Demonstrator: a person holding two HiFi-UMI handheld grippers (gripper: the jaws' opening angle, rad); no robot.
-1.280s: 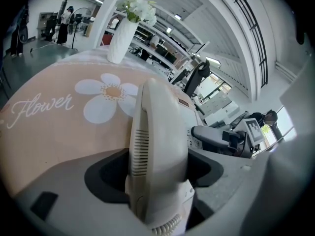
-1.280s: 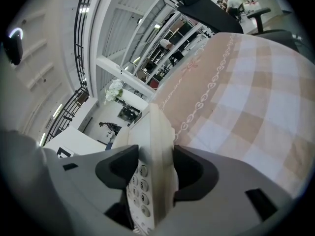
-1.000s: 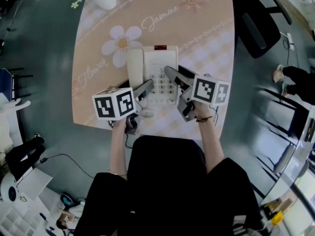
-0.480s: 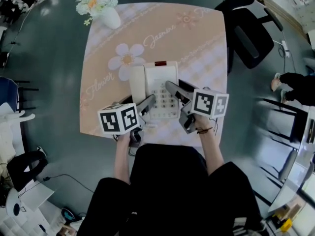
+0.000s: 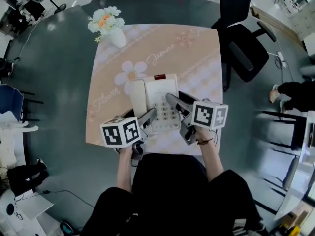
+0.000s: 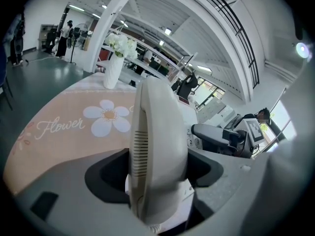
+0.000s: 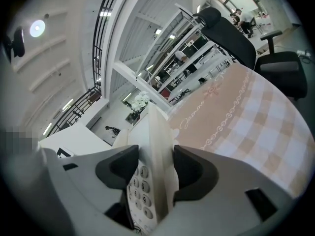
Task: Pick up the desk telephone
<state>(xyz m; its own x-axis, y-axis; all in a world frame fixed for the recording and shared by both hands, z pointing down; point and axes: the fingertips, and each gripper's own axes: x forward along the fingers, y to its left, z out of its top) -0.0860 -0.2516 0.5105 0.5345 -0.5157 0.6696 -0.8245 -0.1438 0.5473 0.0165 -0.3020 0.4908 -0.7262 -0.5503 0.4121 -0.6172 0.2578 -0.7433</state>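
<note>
Centre of the head view: the desk telephone (image 5: 156, 90), over the peach tablecloth (image 5: 197, 68). Your left gripper (image 5: 149, 115) is clamped on the near end of its handset (image 6: 157, 151). Your right gripper (image 5: 171, 100) is clamped on the base's right edge, beside the keypad (image 7: 140, 186).

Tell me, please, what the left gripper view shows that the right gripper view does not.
Left only: the handset clamped between its jaws, the daisy print and the right gripper. Right only: the keypad, the phone's side edge clamped between its jaws, and a black chair. Both: the phone, the cloth and the flowers.
</note>
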